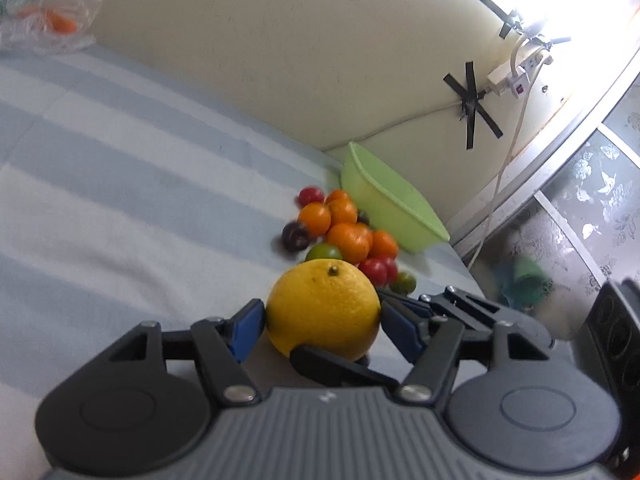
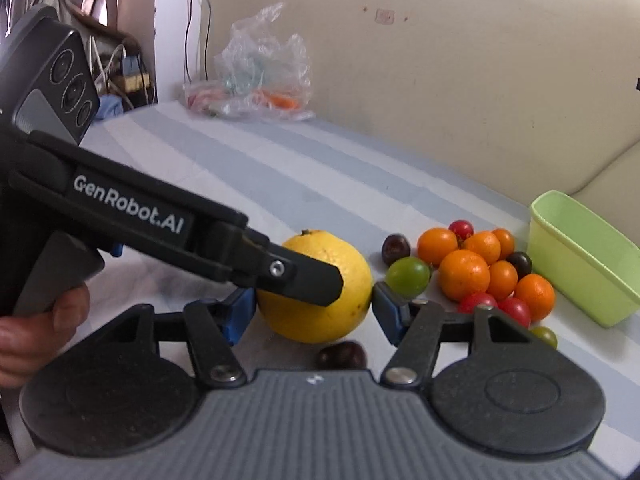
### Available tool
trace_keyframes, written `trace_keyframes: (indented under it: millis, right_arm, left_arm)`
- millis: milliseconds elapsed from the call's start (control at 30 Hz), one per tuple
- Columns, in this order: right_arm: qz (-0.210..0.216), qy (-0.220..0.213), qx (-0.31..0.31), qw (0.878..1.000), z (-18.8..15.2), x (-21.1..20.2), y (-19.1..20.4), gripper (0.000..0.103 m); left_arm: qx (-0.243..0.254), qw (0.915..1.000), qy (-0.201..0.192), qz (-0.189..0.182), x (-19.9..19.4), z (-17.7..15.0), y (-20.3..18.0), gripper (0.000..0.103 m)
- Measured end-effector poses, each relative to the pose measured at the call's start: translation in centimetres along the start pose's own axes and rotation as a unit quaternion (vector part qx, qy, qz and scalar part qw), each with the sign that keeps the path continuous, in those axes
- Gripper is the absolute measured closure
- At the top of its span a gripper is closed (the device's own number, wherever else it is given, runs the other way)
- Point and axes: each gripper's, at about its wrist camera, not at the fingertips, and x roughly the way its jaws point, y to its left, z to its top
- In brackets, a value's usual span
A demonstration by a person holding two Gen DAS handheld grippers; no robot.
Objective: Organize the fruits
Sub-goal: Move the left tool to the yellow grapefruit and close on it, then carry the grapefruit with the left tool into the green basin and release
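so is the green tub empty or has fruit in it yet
Empty, as far as shows: the green tub has only bare inside walls in view, and the small fruits sit beside it on the cloth.

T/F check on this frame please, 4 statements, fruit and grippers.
1. The small oranges are inside the light green plastic tub. False: the small oranges lie heaped on the blue-and-white striped cloth beside the light green plastic tub.
2. The large yellow citrus fruit sits between the pads of both the left gripper and the right gripper. True.
3. A crumpled clear plastic bag lies at the far side of the cloth, by the wall. True.
4. The yellow citrus rests on top of the heap of small fruit. False: it is apart from the heap, nearer the cameras.
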Motion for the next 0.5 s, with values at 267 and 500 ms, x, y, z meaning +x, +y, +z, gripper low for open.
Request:
trace_keyframes:
  millis: [267,500]
  right_arm:
    - [-0.096,-0.105,0.029,0.989,2.2,-3.3,-6.4,0.037]
    - [-0.168,-0.104,0.107,0.974,1.3,-3.0,-17.7,0.037]
  left_arm:
    - [0.115,0.9930,-0.020,-0.019,5.7,7.8,-8.8,0.037]
    - [0.143,0.9879,0.041,-0.043,17.5,11.8,-14.0,0.037]
